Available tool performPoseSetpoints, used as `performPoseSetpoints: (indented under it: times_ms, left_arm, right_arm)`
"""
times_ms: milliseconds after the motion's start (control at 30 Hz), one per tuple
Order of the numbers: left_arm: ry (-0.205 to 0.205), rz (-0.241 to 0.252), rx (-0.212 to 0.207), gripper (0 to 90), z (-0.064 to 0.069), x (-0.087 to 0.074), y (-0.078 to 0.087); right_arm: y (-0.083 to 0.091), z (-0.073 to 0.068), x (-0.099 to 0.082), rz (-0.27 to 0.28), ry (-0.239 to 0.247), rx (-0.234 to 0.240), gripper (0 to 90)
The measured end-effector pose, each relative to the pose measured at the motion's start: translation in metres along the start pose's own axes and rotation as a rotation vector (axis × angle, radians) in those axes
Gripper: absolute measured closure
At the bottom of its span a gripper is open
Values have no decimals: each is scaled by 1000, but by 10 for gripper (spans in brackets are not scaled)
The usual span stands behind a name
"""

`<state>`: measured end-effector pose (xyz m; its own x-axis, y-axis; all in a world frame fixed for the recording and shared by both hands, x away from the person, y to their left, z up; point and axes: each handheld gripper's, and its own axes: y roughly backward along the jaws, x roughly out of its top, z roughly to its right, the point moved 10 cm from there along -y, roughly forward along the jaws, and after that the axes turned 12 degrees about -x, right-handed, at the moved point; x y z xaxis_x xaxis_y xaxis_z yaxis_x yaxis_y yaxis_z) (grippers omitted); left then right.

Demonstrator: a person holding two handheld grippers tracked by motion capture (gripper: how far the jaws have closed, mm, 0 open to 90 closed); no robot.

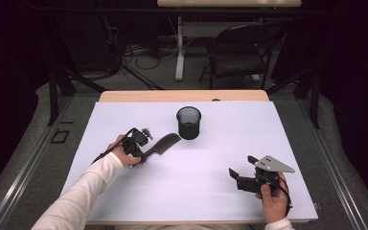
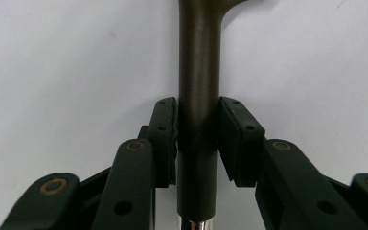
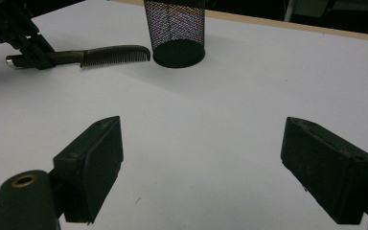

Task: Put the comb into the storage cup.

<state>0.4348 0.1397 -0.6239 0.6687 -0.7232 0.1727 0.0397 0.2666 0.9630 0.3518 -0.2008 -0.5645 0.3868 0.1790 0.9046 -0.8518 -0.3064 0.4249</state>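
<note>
A dark comb [image 1: 165,142] lies flat on the white table top, teeth end toward a black mesh cup [image 1: 189,122]. My left gripper [image 1: 145,154] is down at the comb's handle. In the left gripper view the handle [image 2: 199,57] runs straight up between the two pads [image 2: 165,129], which press on both of its sides, with a shiny metal tip at the bottom. My right gripper [image 1: 241,167] hovers at the right front of the table, jaws wide apart and empty [image 3: 201,153]. From there the comb [image 3: 115,55] and the cup [image 3: 174,28] show farther off.
The white sheet [image 1: 230,129] covers most of the table; a wooden edge [image 1: 182,96] shows at the back. A black chair [image 1: 242,52] and cables stand on the floor beyond. Bare surface stretches between the two grippers.
</note>
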Motion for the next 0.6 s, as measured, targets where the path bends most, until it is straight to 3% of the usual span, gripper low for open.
performPoseSetpoints:
  times_ms: [600]
  left_arm:
    - [-4,4,-19,726,-1,0,0]
  right_arm:
    - [0,0,0,-1,-1,1,145]
